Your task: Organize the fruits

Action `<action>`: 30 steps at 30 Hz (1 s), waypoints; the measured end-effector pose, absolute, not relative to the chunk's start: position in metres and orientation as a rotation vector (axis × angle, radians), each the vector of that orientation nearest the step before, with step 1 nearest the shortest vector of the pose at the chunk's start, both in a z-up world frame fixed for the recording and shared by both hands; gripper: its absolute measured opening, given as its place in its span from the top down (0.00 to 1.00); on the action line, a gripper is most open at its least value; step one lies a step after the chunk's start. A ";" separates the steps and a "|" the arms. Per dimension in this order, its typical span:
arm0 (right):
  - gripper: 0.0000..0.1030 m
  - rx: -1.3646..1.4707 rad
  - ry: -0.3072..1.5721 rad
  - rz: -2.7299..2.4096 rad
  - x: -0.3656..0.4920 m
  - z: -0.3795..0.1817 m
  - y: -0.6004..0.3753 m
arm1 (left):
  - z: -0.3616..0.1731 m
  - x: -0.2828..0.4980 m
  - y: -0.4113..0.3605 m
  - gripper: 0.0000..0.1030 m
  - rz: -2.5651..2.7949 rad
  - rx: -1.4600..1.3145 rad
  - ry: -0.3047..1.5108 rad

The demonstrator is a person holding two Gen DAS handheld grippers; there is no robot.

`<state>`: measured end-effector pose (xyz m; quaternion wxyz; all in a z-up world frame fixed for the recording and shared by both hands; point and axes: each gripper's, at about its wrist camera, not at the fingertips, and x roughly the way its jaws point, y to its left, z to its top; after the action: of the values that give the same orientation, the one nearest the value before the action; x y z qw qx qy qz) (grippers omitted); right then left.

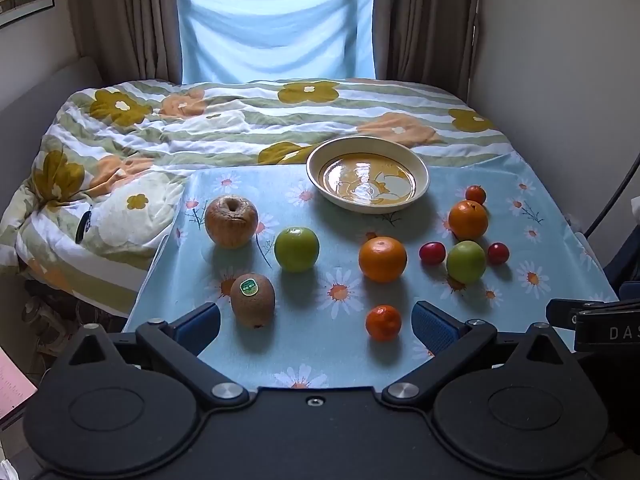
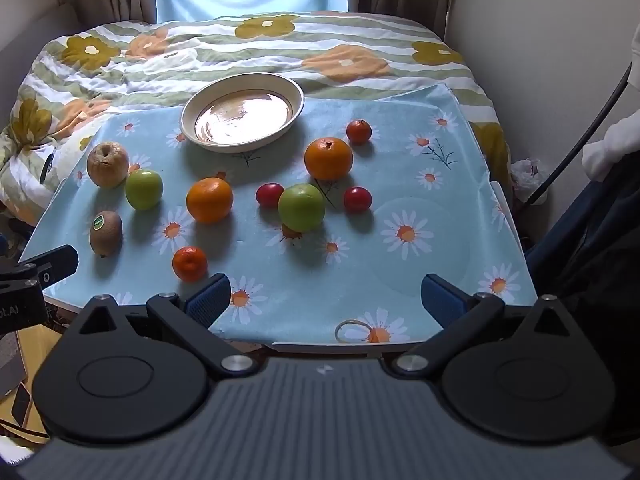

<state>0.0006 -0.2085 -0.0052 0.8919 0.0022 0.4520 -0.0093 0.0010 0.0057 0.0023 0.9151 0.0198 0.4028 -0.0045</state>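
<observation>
The left gripper (image 1: 316, 326) has its jaws spread wide with nothing in them, held above the near edge of the tabletop (image 1: 344, 364). Between its blue pads (image 1: 434, 326), the kiwi (image 1: 253, 300) sits at 11 o'clock beside the left pad and the small mandarin (image 1: 383, 322) at 1 o'clock. Further at 12 come a green apple (image 1: 297, 249) and an orange (image 1: 382, 259); the brown apple (image 1: 231, 222) lies at 11. The right gripper (image 2: 326, 298) is likewise wide open and empty. From it, a rubber band (image 2: 354, 330) lies nearest, the second green apple (image 2: 301, 207) at 12, flanked by two red fruits (image 2: 269, 194), then another orange (image 2: 328, 158). Farthest, the empty bowl (image 2: 242, 112) stands at 11 o'clock.
</observation>
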 end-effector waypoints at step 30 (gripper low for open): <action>0.00 0.010 0.936 -0.016 -0.001 -0.007 -0.209 | 0.005 -0.005 0.000 0.00 -0.013 0.061 0.800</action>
<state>-0.0015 -0.2095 -0.0068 0.8925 0.0047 0.4510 -0.0079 -0.0054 0.0003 0.0052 0.9206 0.0299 0.3893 -0.0066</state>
